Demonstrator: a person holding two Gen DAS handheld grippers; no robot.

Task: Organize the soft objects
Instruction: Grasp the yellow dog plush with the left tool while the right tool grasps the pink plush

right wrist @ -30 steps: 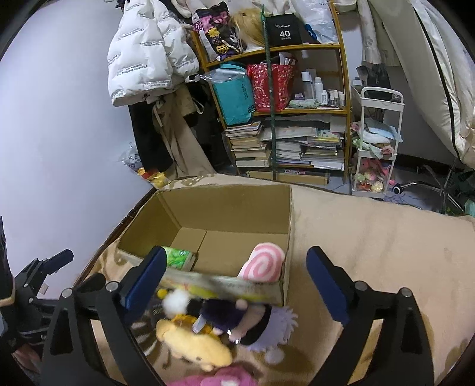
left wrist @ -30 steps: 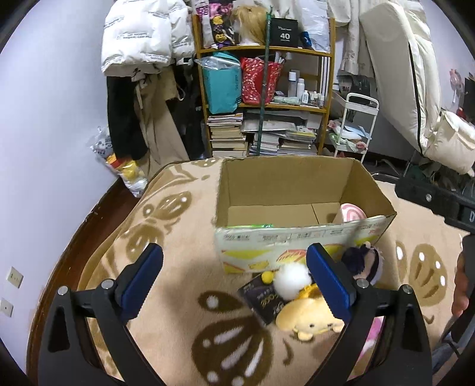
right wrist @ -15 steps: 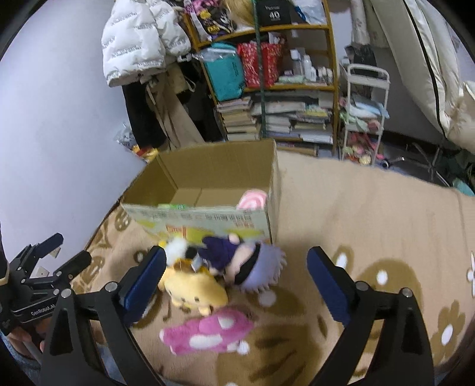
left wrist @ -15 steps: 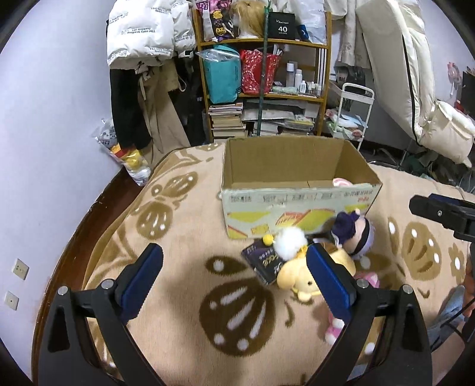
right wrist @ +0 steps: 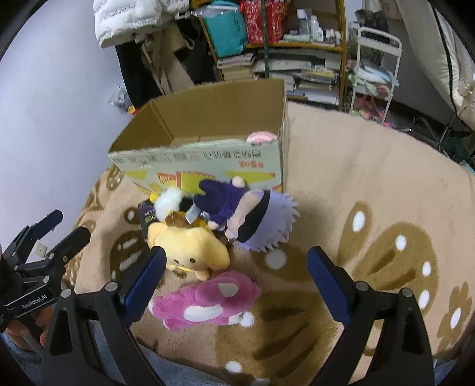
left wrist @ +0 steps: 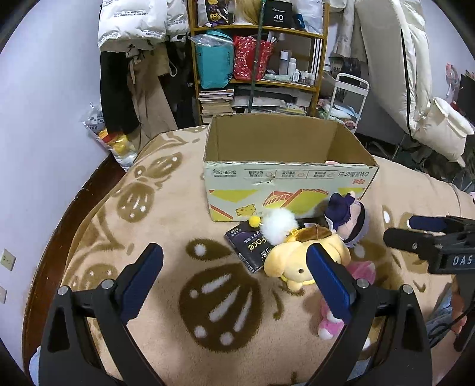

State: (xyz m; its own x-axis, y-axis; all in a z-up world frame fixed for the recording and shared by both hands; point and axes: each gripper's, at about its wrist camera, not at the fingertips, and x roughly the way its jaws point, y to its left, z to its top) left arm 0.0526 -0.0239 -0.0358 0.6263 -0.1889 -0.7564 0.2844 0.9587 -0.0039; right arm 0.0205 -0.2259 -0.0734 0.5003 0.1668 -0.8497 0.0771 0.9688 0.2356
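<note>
1. Both grippers, left gripper [left wrist: 234,277] and right gripper [right wrist: 236,280], are wide open and hold nothing.
2. The fluffy pink plush toy [right wrist: 204,300] lies low in the middle of the right view, below the open brown cardboard box [right wrist: 207,157].
3. The right gripper should go down straight and squeeze the toy's fat middle.

- "40" is printed in white on a black box [left wrist: 278,14] on the top shelf.
- "face" can be read on a dark packet [left wrist: 249,246] lying on the blanket.
- "DAS" is seen on the right gripper [left wrist: 427,228] body, cut off at the frame edge.
- "GenRobot.AI" is marked on the left gripper [right wrist: 56,228] body.
- Upside-down Chinese print runs along the cardboard box [left wrist: 285,175]; it is not legible.
- Small lettering on the white jacket [left wrist: 130,23] is too small to be read with certainty.
</note>
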